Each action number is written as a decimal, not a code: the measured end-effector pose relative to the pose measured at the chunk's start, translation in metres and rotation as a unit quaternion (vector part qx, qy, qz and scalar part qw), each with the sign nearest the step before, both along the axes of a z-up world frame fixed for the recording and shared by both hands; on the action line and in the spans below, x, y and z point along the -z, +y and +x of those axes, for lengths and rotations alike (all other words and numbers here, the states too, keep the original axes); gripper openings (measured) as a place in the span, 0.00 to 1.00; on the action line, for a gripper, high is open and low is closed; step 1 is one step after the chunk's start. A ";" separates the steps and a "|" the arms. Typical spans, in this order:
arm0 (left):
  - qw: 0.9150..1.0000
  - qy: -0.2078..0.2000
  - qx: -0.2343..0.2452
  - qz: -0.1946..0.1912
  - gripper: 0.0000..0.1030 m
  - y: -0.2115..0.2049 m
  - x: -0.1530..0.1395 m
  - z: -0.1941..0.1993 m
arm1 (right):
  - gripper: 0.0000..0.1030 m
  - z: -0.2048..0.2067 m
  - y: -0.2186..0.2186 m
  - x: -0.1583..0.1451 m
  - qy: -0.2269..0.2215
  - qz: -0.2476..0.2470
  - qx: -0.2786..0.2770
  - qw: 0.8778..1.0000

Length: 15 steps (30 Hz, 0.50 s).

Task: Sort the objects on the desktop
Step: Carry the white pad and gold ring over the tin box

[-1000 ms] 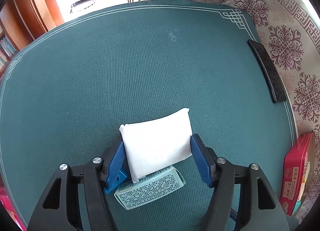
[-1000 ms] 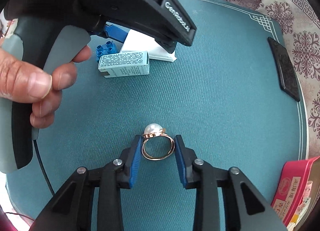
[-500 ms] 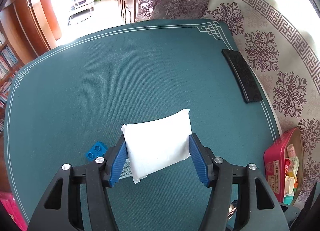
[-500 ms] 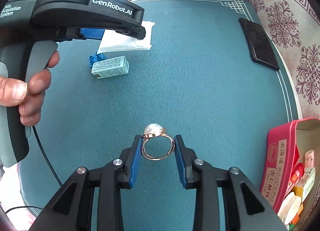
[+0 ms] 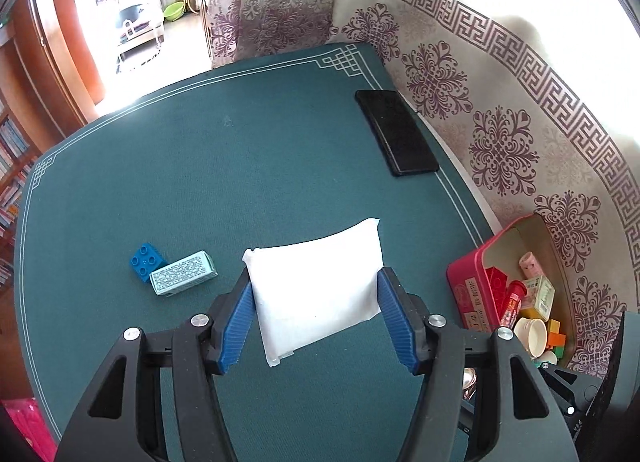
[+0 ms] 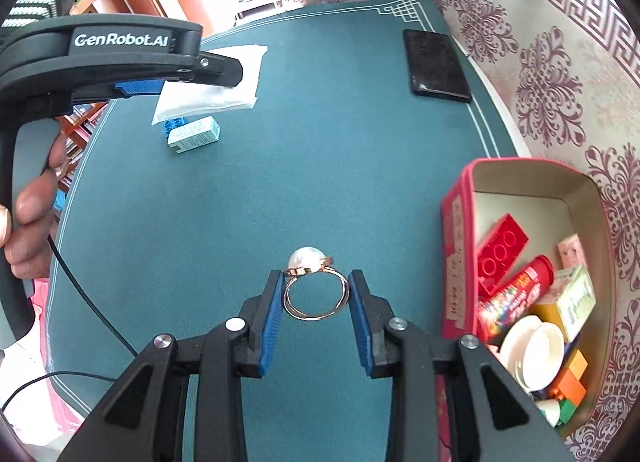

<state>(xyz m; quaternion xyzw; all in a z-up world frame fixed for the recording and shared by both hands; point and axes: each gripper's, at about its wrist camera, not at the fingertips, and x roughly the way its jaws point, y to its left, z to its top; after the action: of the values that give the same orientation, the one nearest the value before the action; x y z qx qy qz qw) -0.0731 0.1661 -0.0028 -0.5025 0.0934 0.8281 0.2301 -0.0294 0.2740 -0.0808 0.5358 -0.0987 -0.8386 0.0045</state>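
My left gripper (image 5: 314, 294) is shut on a white tissue packet (image 5: 316, 286), held lifted above the green table mat (image 5: 200, 166); the same packet (image 6: 224, 78) shows in the right wrist view under the left gripper's body. My right gripper (image 6: 316, 296) is shut on a gold ring with a pearl (image 6: 314, 288), also off the mat. A blue toy brick (image 5: 146, 261) and a pale teal patterned box (image 5: 184, 272) lie on the mat at the left. A red open box (image 6: 458, 222) with several items stands at the right edge.
A black phone (image 5: 396, 138) lies near the mat's far right edge. A patterned cloth (image 5: 520, 122) covers the seat behind. The red box (image 5: 468, 282) holds a red brick (image 6: 500, 254), a white cup (image 6: 532, 354) and small packages. A hand (image 6: 28, 214) grips the left tool.
Both grippers have risen and moved right towards the red box, each keeping its load. The tissue packet left the teal box and blue brick behind on the mat.
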 end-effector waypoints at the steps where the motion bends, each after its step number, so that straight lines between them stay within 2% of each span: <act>1: 1.000 0.000 0.004 0.001 0.61 0.006 -0.002 0.007 | 0.34 0.006 0.006 -0.001 0.000 0.001 0.005 1.000; 15: 0.998 0.008 0.064 0.019 0.61 0.094 -0.027 0.097 | 0.35 0.092 0.082 -0.020 0.014 0.018 0.072 0.997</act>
<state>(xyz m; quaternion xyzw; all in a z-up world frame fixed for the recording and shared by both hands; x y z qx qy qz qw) 0.0241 0.2599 0.0246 -0.4843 0.1115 0.8175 0.2912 0.0626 0.3561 -0.0608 0.5157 -0.1219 -0.8457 -0.0638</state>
